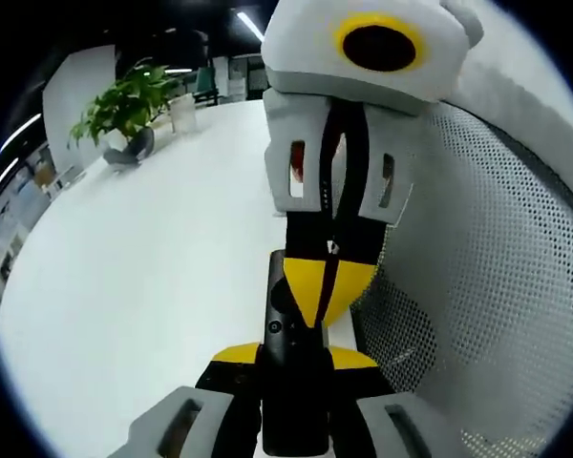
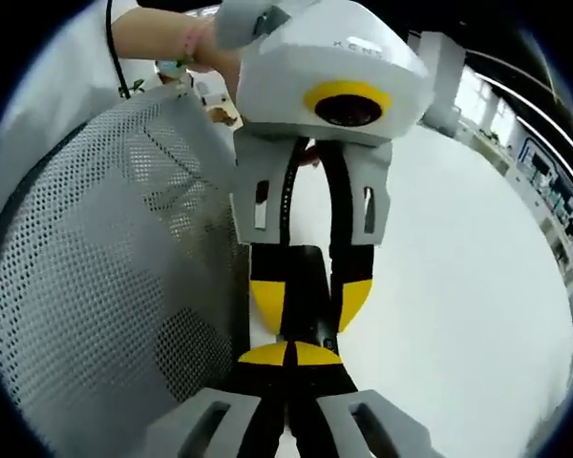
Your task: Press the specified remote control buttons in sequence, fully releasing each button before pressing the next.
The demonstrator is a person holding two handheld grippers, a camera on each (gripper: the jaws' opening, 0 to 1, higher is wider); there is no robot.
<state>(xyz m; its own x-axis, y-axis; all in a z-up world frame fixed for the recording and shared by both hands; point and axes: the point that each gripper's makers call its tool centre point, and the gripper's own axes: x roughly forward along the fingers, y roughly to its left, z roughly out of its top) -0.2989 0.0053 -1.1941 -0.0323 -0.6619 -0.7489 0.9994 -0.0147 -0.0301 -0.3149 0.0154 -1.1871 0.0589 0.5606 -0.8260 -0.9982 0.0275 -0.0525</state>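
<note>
White round table (image 1: 153, 248) in an open office – ceiling strip lights, desks far back. In the left gripper view a potted plant (image 1: 126, 107) sits at the far edge of the table, dark pot, green leaves. A white mesh chair back (image 1: 497, 286) stands at the table's edge; in the right gripper view the same mesh (image 2: 95, 277) takes up the left side, w/ a person's hand (image 2: 186, 43) and white sleeve above it.

Left gripper (image 1: 291, 367) – yellow-tipped jaws come up from the bottom of its view and are closed narrow on a black remote control (image 1: 285, 343), which stands up between them, long axis pointing away from the camera. Small buttons show on the remote's face, too small to read.

Right gripper (image 1: 327, 253) comes in from above in the left gripper view, facing the camera, its yellow tips brought together and touching the upper part of the remote. In the right gripper view its own tips (image 2: 288, 355) are pressed together w/ no gap showing, and meet the remote (image 2: 301, 291) just ahead; the left gripper (image 2: 306, 296) faces it there, yellow tips either side of the black body.

Remote is off the table surface, held above it near the chair side.
</note>
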